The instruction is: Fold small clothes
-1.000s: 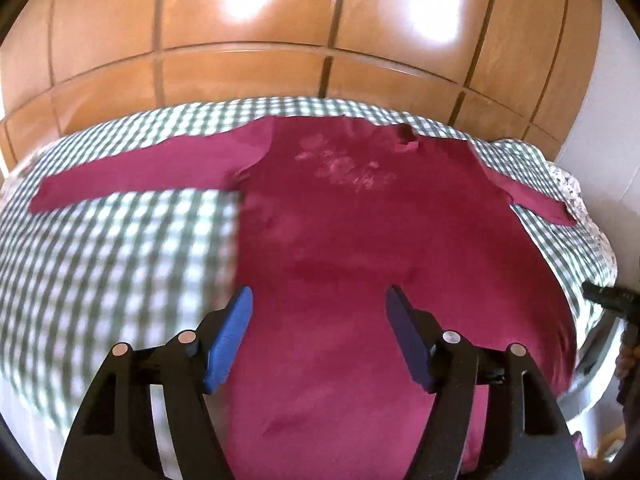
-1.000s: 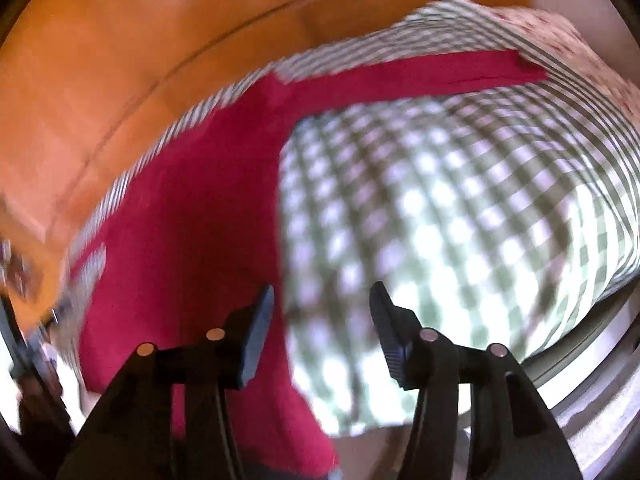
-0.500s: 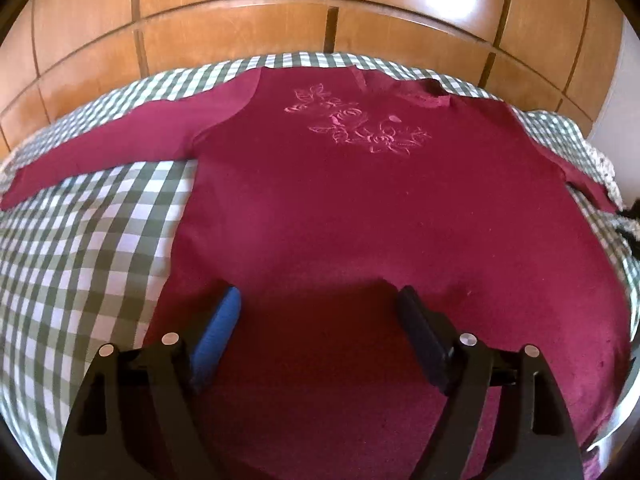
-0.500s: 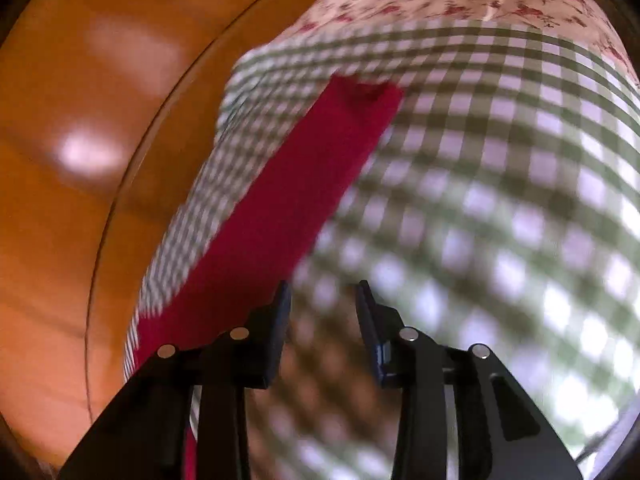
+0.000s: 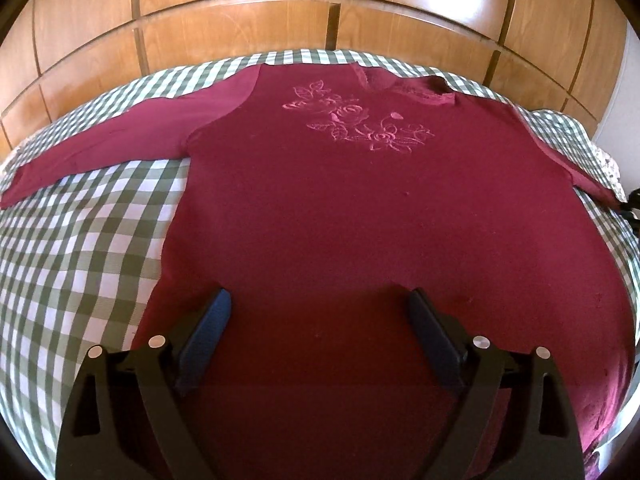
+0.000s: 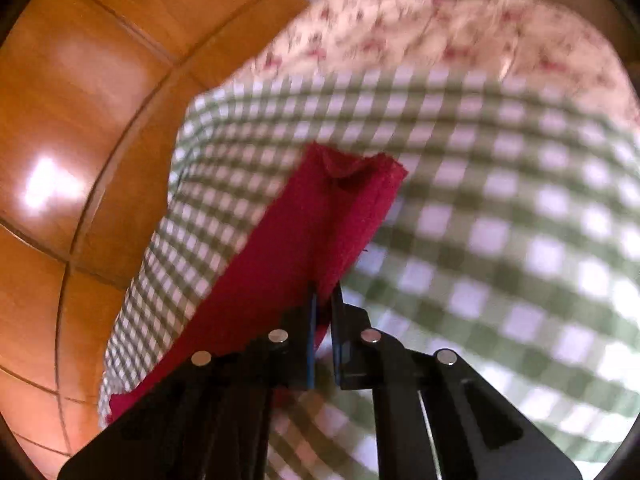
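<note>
Lighting: bright, even daylight; source not in view. Glare: two white patches on the glossy wooden panelling (image 5: 320,12) at the far side in the left wrist view; one more, on the left, in the right wrist view. Shadows: a soft shadow lay on the maroon sweater (image 5: 360,220) between and beneath the left gripper (image 5: 318,308). Focus: left wrist view sharp; right wrist view blurred, checked bedcover (image 6: 500,200) smeared. Distortion: strong fisheye bowing, dark corners in both.

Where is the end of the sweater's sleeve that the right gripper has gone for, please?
In the right wrist view, the sleeve end sits mid-frame on the checked cloth, pinched in the shut right gripper, below the flowered fabric.
</note>
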Demonstrator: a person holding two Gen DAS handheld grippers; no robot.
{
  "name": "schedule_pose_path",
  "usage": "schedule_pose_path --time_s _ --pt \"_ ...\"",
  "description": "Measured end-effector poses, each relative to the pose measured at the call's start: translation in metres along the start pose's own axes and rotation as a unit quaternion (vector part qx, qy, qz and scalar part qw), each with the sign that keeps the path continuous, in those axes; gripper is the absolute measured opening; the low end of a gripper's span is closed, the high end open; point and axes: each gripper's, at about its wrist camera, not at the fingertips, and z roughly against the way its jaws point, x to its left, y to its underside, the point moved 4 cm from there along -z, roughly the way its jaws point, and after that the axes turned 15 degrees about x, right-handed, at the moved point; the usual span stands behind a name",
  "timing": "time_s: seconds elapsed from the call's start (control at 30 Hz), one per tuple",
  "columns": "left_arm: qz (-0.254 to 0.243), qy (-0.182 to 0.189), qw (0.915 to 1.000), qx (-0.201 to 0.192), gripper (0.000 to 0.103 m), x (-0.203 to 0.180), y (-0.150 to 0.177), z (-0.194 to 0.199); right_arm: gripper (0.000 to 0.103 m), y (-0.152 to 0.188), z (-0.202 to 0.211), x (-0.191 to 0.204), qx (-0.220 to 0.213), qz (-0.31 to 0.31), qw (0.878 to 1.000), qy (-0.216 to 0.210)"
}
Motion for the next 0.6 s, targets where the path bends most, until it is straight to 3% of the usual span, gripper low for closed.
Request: schedule_pose_path --time_s 0.07,0.17,0.37,0.47,0.6 --pt "0.000 0.003 1.0000 0.000 0.089 0.001 0.000 0.000 0.005 -0.002 0.010 -0.006 -0.011 -0.013 1.000 0.003" --pt "0.000 0.007 1.0000 -0.001 0.089 0.003 0.000 0.000 0.005 0.003 0.024 0.017 -0.015 0.030 0.999 0.008" --pt "0.000 0.015 0.9999 -0.004 0.089 0.003 0.002 0.003 0.005 0.047 0.044 0.114 0.003 0.149 0.987 -0.060" --pt "0.000 0.024 0.9997 -0.003 0.089 0.003 0.002 0.008 0.005 0.094 0.044 0.176 0.029 0.227 0.969 -0.095" --pt "0.007 0.052 0.9986 0.000 0.089 0.006 0.003 0.018 0.005 0.188 0.039 0.262 0.090 0.324 0.928 -0.162"
